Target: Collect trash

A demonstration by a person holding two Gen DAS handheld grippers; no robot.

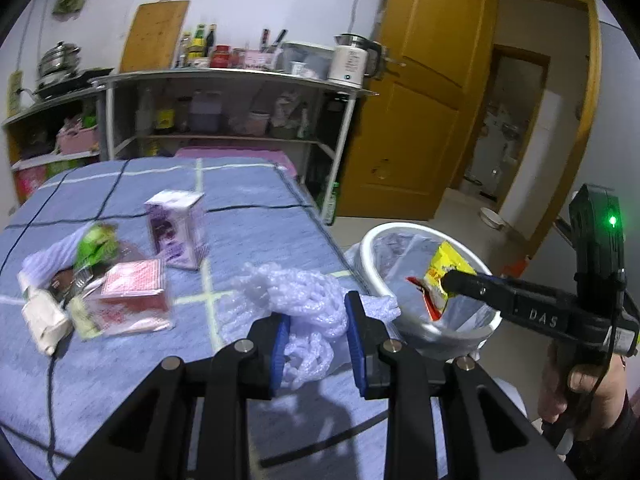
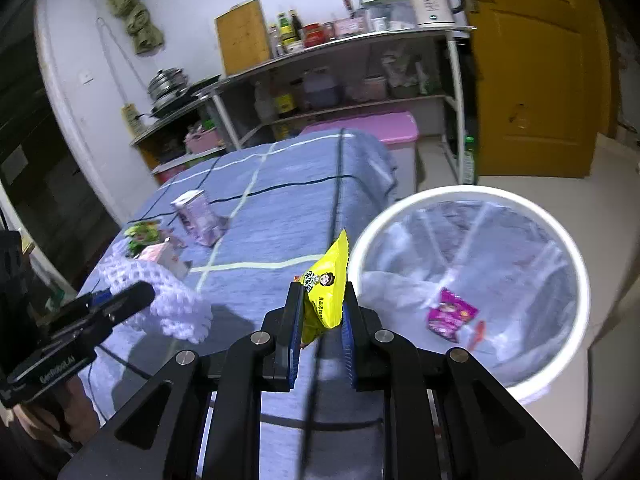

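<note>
**Both grippers carry trash beside the bin**

The left gripper (image 1: 318, 344) is clenched on a white foam net (image 1: 308, 300), held above the blue checked cloth (image 1: 248, 196) near the table's edge. The right gripper (image 2: 320, 336) grasps a yellow snack packet (image 2: 326, 292) between its blue pads, beside the rim of the white bin (image 2: 576, 264). A pink wrapper (image 2: 450, 314) lies in the bin's clear liner. On the cloth, well apart from the bin, stand a purple carton (image 1: 176, 228), a red box (image 1: 134, 292) and a green wrapper (image 1: 98, 242).

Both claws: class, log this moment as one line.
left claw: holds foam net | right claw: holds yellow packet | bin: beside table
</note>
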